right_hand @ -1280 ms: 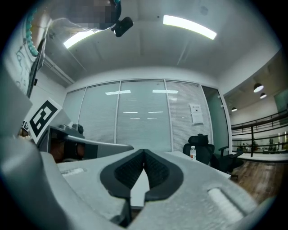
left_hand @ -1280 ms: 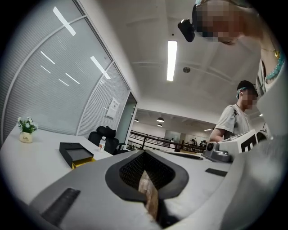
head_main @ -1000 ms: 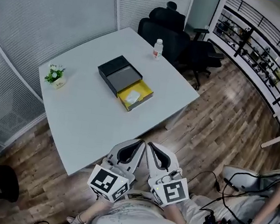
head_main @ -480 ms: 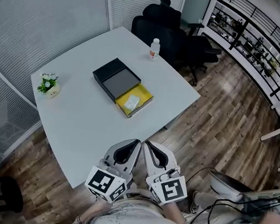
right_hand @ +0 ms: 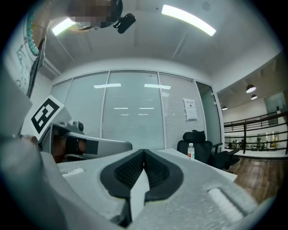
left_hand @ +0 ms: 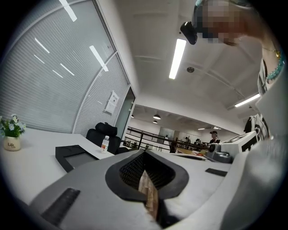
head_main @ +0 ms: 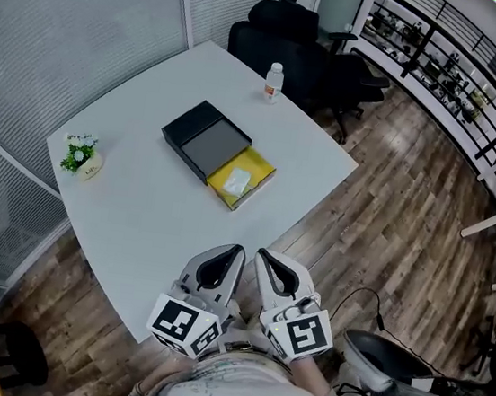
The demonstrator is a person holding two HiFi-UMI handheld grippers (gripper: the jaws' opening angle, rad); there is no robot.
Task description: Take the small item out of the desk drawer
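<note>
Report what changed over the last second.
The left gripper and right gripper came forward with the person, from just short of the table up to its near edge. Nothing was gripped or released. Unchanged: both grippers shut and empty, side by side; the yellow drawer open with the small item inside.

No legible text, plant pot (left_hand: 11, 144) lettering too small

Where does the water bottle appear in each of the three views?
Head view: bottle, top centre, at the far edge of the table.
Left gripper view: bottle, left of centre.
Right gripper view: bottle, right of centre.
Shared landmark: the black chair close behind it in all three.
</note>
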